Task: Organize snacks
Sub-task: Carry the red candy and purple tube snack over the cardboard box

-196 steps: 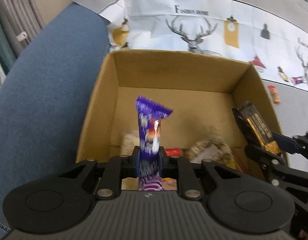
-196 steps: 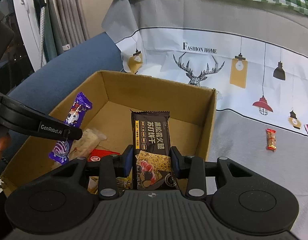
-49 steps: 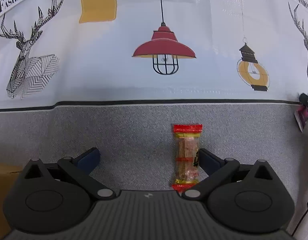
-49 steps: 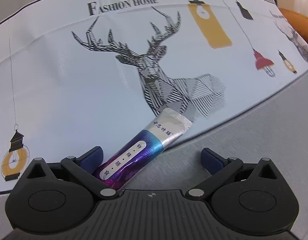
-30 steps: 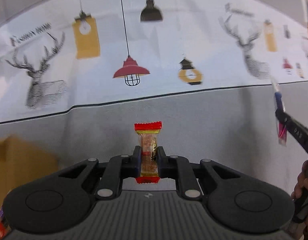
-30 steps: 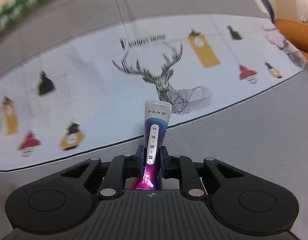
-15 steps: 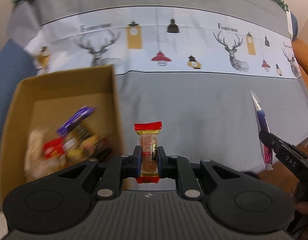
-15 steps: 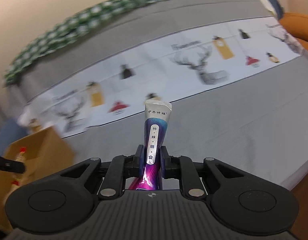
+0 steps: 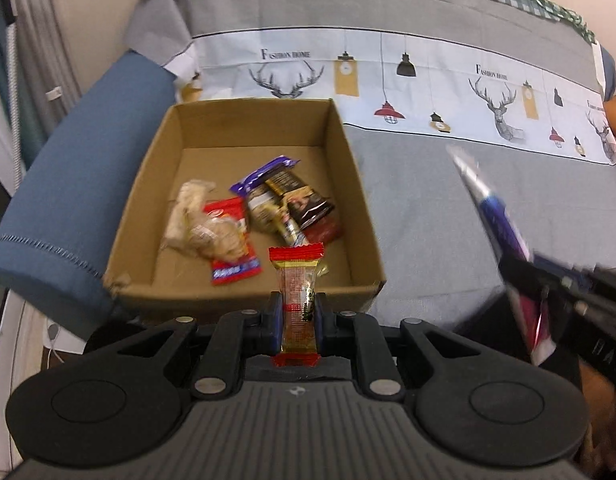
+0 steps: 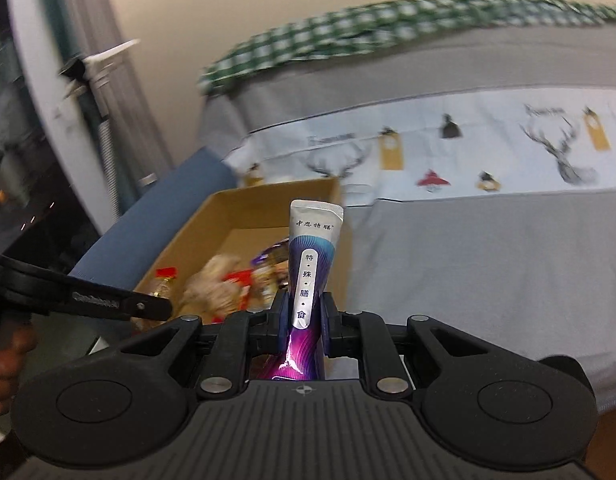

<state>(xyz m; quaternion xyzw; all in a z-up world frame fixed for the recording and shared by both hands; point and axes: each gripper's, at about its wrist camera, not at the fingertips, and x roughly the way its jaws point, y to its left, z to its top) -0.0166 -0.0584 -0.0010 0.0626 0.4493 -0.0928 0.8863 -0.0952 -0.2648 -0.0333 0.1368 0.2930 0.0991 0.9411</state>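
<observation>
My left gripper (image 9: 296, 313) is shut on a small clear snack bar with red ends (image 9: 296, 280), held upright just in front of the near wall of the open cardboard box (image 9: 350, 168). The box holds several wrapped snacks (image 9: 263, 212). My right gripper (image 10: 303, 316) is shut on a purple and silver stick pack (image 10: 312, 256), held upright right of the box; it also shows blurred in the left wrist view (image 9: 504, 236). The box (image 10: 195, 232) lies ahead and to the left in the right wrist view, with the left gripper (image 10: 159, 306) over its near edge.
The box sits on a grey sofa seat (image 9: 448, 208) covered by a printed deer and lamp cloth (image 9: 428, 80). A blue armrest (image 9: 67, 168) runs along the box's left side. Curtains (image 9: 35, 40) hang at the far left.
Both grippers have swung back toward the box with their snacks still held. The box now sits straight ahead of the left gripper, and the right gripper has closed in from the right.
</observation>
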